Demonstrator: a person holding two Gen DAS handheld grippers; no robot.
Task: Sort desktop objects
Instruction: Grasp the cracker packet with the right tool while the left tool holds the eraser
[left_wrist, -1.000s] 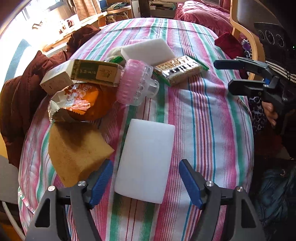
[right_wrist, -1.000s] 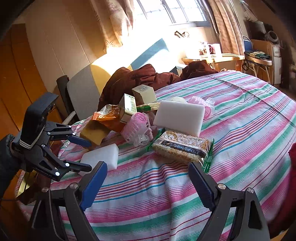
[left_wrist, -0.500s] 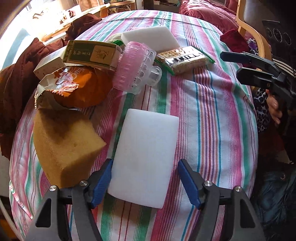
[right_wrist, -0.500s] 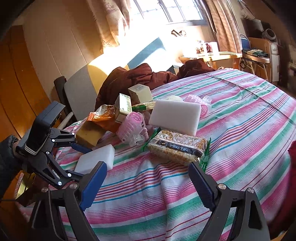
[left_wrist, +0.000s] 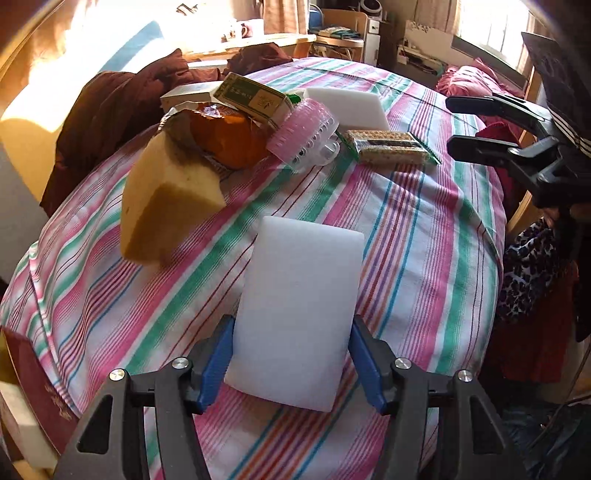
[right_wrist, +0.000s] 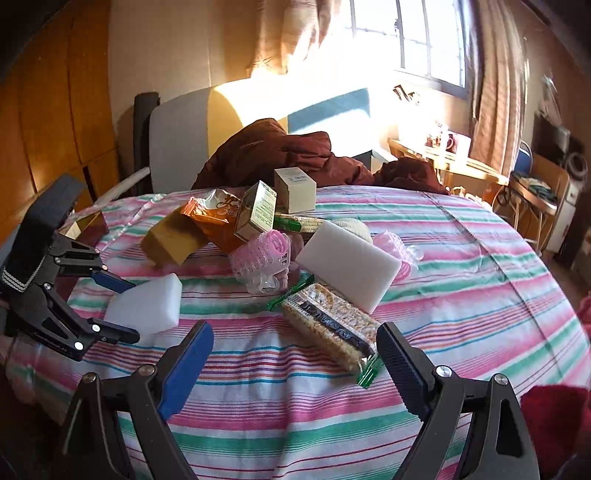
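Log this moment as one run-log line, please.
left gripper: shut on white sponge | right gripper: open, empty, near cracker pack

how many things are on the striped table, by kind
white foam blocks: 2
yellow sponge: 1
cardboard boxes: 2
pink roller packs: 2
orange snack bag: 1
cracker packs: 2
total: 10
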